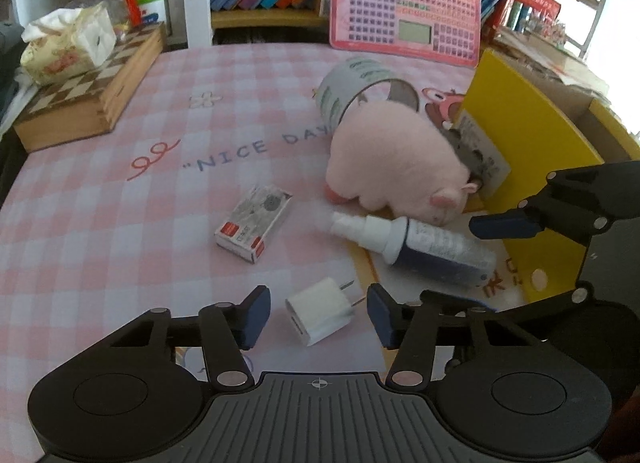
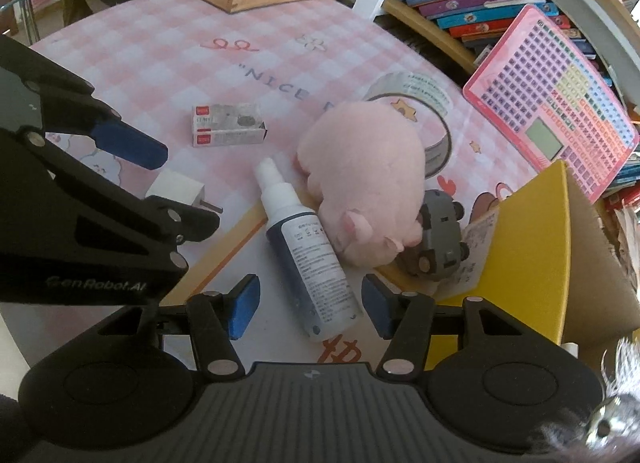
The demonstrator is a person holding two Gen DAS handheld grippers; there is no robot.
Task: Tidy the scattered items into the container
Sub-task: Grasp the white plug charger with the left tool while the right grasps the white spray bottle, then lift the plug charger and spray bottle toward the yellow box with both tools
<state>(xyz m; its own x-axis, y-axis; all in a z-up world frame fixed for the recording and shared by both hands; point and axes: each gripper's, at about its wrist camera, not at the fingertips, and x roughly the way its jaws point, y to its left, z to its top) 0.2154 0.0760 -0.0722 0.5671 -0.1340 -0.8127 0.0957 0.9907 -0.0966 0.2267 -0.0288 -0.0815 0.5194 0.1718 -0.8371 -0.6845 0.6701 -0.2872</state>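
Left tongs (image 1: 318,317) straddle charger (image 1: 320,311), seemingly untouching.

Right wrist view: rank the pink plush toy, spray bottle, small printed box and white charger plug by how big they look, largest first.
1. pink plush toy
2. spray bottle
3. small printed box
4. white charger plug, partly hidden behind the left gripper, so unsure.

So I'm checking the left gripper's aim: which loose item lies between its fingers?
The white charger. It lies on the mat between the left gripper pads, untouched; the box, bottle and plush lie farther off.
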